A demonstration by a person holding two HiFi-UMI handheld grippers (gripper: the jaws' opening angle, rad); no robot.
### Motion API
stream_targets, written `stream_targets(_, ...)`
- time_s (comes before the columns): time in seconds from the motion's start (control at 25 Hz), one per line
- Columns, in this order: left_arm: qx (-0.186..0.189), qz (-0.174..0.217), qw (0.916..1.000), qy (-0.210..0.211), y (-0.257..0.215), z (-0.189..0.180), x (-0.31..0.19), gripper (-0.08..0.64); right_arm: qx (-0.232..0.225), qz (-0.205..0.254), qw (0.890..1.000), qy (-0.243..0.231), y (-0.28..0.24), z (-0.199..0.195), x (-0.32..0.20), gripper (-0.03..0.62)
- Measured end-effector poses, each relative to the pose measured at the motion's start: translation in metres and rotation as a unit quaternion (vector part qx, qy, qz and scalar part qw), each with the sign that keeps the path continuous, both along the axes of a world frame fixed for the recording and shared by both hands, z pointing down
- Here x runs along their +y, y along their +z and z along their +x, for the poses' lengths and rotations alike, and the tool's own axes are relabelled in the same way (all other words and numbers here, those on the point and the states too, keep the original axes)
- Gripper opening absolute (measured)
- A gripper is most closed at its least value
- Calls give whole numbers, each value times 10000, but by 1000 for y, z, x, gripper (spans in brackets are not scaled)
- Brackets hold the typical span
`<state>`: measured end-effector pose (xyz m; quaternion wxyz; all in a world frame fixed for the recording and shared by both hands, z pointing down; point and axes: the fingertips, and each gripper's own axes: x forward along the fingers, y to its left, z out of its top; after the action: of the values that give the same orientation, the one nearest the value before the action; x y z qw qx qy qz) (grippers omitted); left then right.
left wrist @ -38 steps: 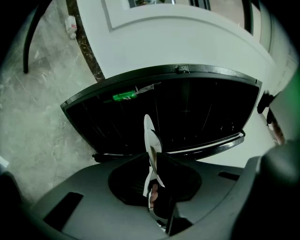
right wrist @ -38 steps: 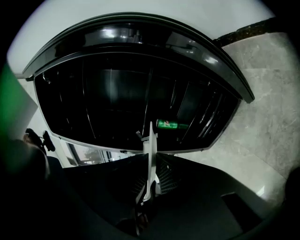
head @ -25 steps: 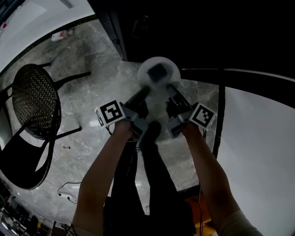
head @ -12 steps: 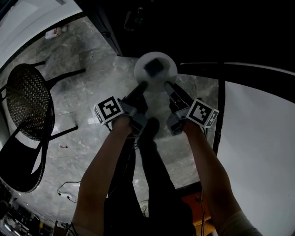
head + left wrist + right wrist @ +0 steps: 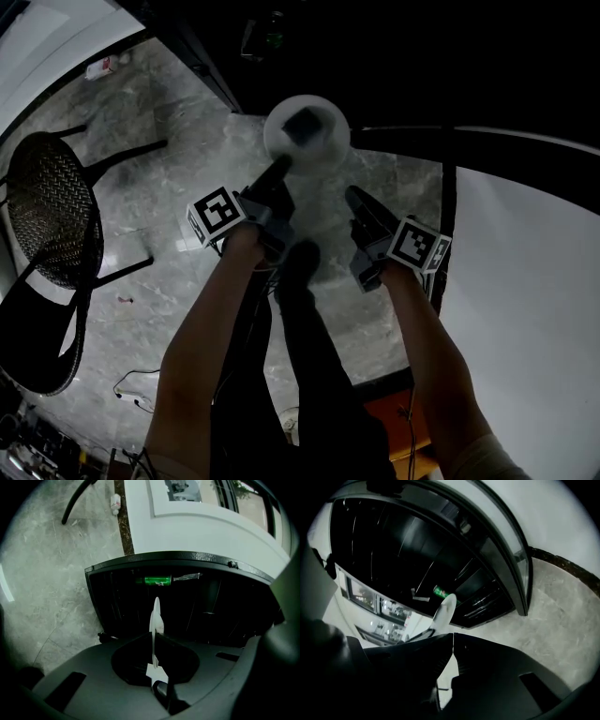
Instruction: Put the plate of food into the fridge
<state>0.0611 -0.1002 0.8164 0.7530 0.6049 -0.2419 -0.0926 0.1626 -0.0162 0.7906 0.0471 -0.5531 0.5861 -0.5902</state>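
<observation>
A round white plate (image 5: pixel 307 131) with a dark piece of food (image 5: pixel 302 124) hangs at the mouth of the dark open fridge (image 5: pixel 422 66). My left gripper (image 5: pixel 279 169) is shut on the plate's near rim. In the left gripper view the plate (image 5: pixel 155 616) stands edge-on between the pressed jaws (image 5: pixel 153 660). My right gripper (image 5: pixel 354 195) is below and right of the plate, apart from it, shut on nothing. In the right gripper view its jaws (image 5: pixel 453 641) meet, with the plate (image 5: pixel 444 610) beyond them. A green can (image 5: pixel 157 580) lies inside the fridge.
The fridge's glass door (image 5: pixel 506 559) stands open on the right, its white face (image 5: pixel 525 281) beside my right arm. A black mesh chair (image 5: pixel 52 216) stands on the marble floor at the left. A cable (image 5: pixel 131 394) and a small bottle (image 5: pixel 98 67) lie on the floor.
The right gripper has let go of the plate's rim and drawn back to the right, jaws shut again. The left gripper alone has carried the plate slightly up and left.
</observation>
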Motion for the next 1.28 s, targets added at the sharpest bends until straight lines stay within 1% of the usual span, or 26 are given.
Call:
stream_targets(0.16,-49,67,10000,-5,9,6,-5,17,216,4,9961,-852,3,-24,7,21)
stream_targets(0.28,-9,78,9998,-181,17,9,-13,17,286,-29,9934,-1110,9,-31,12,21)
stream_targets(0.36,8,76,9996,-289,21,10,-18,17,340,-92,9930,-1126,15,-30,16,22)
stream_targets(0.48,-50,108,9995,-290,27,11,-23,17,395,-182,9930,-1102,22,-24,21,21)
stream_targets(0.6,-181,142,9992,-331,37,12,-28,17,377,-183,9935,-1058,26,-16,24,22)
stream_targets(0.72,-218,156,9989,-374,43,16,-34,17,361,-170,9937,-1045,27,-12,25,21)
stream_targets(0.84,-248,225,9990,-289,47,24,-38,17,341,-157,9936,-1063,29,-12,27,21)
stream_targets(1.08,-236,178,9983,-502,63,33,-54,17,219,-101,9938,-1082,34,-18,31,23)
stream_targets(1.28,-350,293,9980,-431,73,33,-66,17,147,-144,9933,-1139,41,-22,37,21)
